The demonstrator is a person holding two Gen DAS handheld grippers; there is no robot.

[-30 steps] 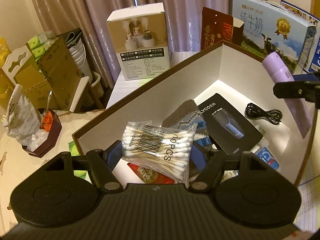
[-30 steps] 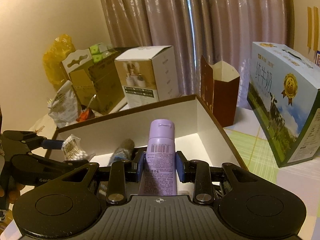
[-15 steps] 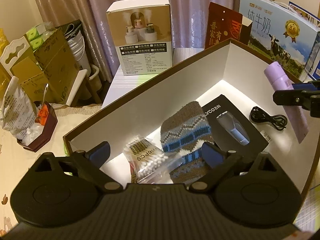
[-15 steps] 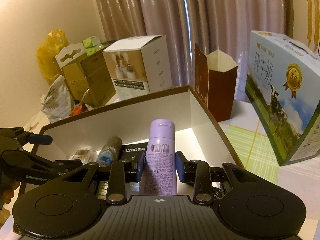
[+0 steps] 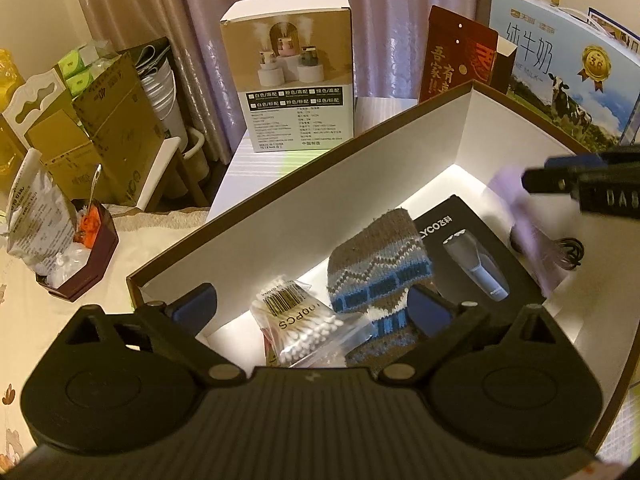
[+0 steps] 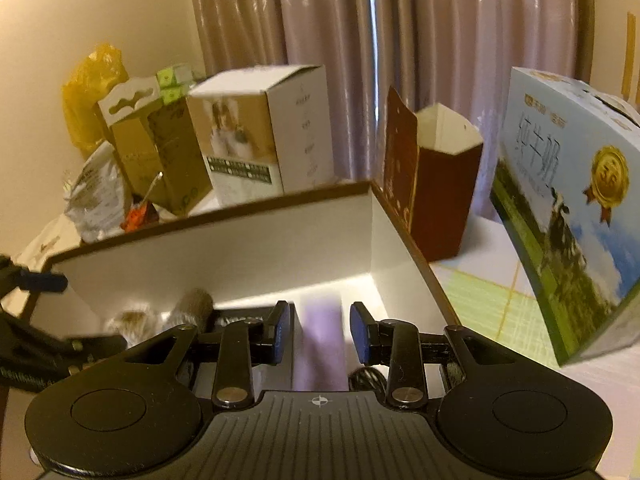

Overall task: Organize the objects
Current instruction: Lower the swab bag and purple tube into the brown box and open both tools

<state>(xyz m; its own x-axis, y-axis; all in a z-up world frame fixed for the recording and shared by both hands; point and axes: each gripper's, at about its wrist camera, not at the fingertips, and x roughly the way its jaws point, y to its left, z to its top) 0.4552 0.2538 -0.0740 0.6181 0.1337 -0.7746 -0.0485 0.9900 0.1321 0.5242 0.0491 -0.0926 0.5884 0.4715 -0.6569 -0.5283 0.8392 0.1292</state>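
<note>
The left hand-held gripper (image 5: 312, 304) has let go, fingers spread, leaving the clear bag of cotton swabs (image 5: 302, 330) inside the white brown-rimmed cardboard box (image 5: 360, 184) near its left end — beside the knitted brown-and-blue sock (image 5: 380, 264) and black shaver carton (image 5: 476, 256). At the right end, the right hand-held gripper (image 6: 320, 330) has just opened, and the lilac spray bottle (image 6: 320, 344) — blurred — drops in, so both items appear stowed.

You can read "100PCS" on the cotton swab bag (image 5: 299, 322); "LYCO" on the black box (image 5: 476, 256); "36" on the milk carton (image 5: 560, 68).
</note>
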